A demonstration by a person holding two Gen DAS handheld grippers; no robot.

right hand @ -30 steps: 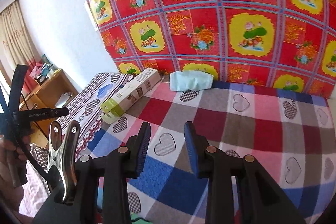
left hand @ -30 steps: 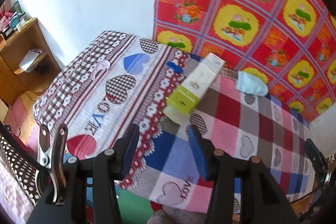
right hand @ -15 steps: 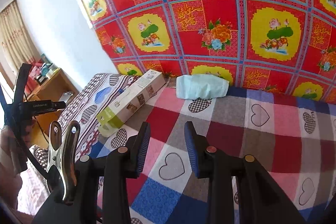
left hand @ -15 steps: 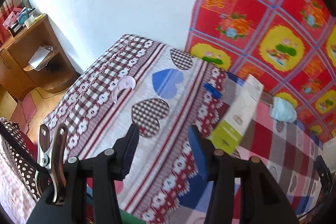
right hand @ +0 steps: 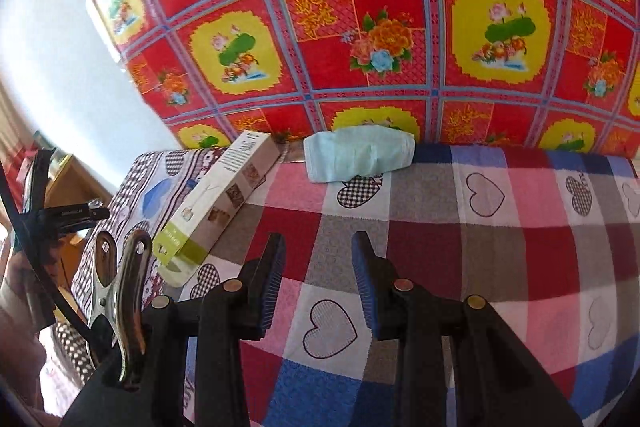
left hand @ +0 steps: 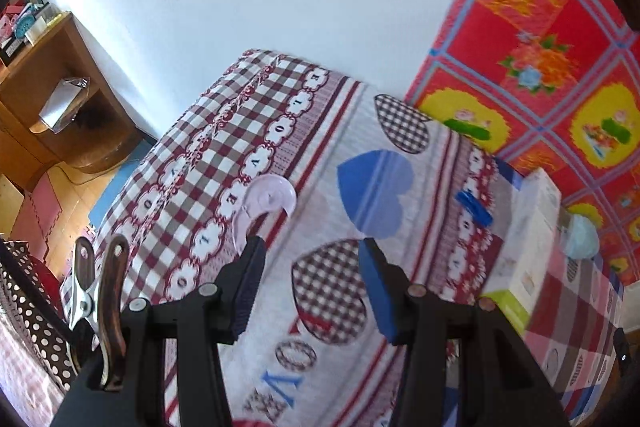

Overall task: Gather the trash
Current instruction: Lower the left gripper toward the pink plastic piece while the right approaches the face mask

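Left wrist view: my left gripper [left hand: 312, 283] hangs over the bed cover [left hand: 280, 131], a woven cloth printed with checks, hearts and letters. Its blue ribbed pads stand moderately apart with nothing between them. Just beyond the left pad lies a thin, translucent pink plastic piece [left hand: 266, 205], curved like a hook. Farther right, a small blue plastic strip [left hand: 474, 209] rests flat. At the right edge lies a long rectangular carton [left hand: 528, 235], white with a green end, and beyond it a crumpled pale blue mask [left hand: 582, 237].

Right wrist view: my right gripper [right hand: 318, 281] is narrowly parted and empty above the checked blanket [right hand: 500, 239]. The carton [right hand: 218, 207] lies diagonally at left; the soft, folded mask [right hand: 358, 155] rests at the far edge, against the glossy red floral sheet [right hand: 360, 7].
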